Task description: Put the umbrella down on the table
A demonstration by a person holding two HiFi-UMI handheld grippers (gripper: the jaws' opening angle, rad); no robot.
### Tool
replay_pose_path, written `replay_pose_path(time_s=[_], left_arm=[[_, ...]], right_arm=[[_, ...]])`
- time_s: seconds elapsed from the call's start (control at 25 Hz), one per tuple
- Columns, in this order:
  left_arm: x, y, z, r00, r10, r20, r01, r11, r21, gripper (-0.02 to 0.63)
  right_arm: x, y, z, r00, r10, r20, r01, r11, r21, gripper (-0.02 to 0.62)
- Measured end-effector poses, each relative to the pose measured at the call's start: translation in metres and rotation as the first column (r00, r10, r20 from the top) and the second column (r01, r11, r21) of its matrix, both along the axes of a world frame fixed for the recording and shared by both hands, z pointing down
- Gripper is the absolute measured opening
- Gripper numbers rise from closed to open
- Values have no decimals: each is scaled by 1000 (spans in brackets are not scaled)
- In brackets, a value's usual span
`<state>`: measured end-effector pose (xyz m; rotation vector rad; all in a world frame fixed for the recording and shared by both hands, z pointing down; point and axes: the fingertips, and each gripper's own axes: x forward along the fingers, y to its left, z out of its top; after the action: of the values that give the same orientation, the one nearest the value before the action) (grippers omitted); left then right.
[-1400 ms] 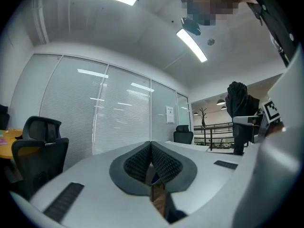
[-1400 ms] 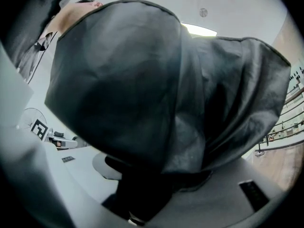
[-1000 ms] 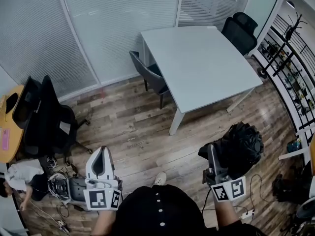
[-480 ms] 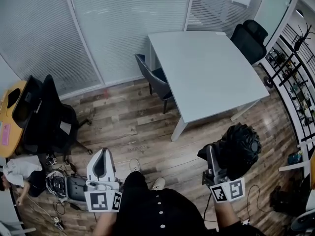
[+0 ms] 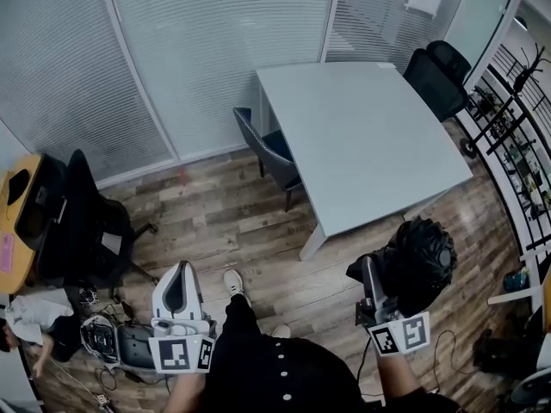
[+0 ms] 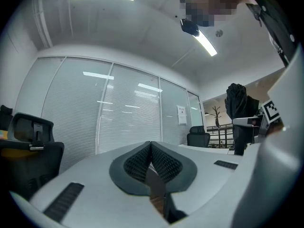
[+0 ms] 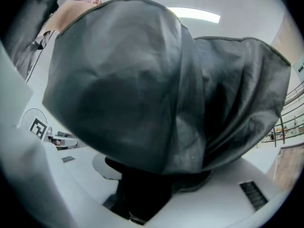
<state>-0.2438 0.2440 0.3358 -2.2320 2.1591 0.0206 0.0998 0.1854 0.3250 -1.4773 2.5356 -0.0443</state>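
A folded black umbrella (image 5: 420, 263) stands upright in my right gripper (image 5: 372, 289), low at the right of the head view. In the right gripper view its dark fabric (image 7: 142, 89) fills the picture, and the jaws are shut on its lower part. The pale grey table (image 5: 362, 144) lies ahead of it, across a strip of wooden floor. My left gripper (image 5: 176, 289) is at the lower left, shut, its ribbed pads (image 6: 161, 161) pressed together with nothing between them. From the left gripper view the umbrella (image 6: 236, 103) shows off to the right.
A dark chair (image 5: 269, 149) is tucked at the table's left side and a black office chair (image 5: 437, 69) stands at its far corner. Another black chair (image 5: 82, 222) and floor clutter (image 5: 103, 341) are at the left. Shelving (image 5: 516, 144) lines the right wall.
The person has stepped towards the table, which now sits nearer and lower in the head view. Both grippers moved forward with them. The grip on the umbrella is unchanged.
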Motion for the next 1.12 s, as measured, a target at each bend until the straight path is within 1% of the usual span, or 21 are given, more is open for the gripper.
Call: replay_pose_path(time_s=[0.12, 0.28, 0.56, 0.76, 0.96, 1.12], left_arm=[[-11, -23, 2, 1000, 1, -9, -1, 1000, 2, 14], [-27, -58, 2, 1000, 7, -10, -7, 1000, -2, 14], [-63, -125, -5, 1000, 19, -7, -19, 1000, -5, 14], [-79, -146, -11, 999, 39, -1, -39, 999, 5, 14], [-121, -202, -13, 999, 49, -7, -49, 999, 3, 14], [-146, -227, -10, 998, 64, -10, -64, 998, 6, 14]], right_arm=[[-11, -21, -1, 1000, -2, -4, 2, 1000, 6, 261], [-27, -55, 1, 1000, 14, -23, -14, 1000, -6, 259], [-58, -116, -7, 999, 37, -1, -37, 999, -12, 259], [-74, -133, -13, 999, 51, 16, -51, 999, -4, 259], [-116, -182, -21, 999, 52, 6, -52, 999, 14, 261], [-142, -204, -22, 998, 56, 27, -57, 998, 20, 259]])
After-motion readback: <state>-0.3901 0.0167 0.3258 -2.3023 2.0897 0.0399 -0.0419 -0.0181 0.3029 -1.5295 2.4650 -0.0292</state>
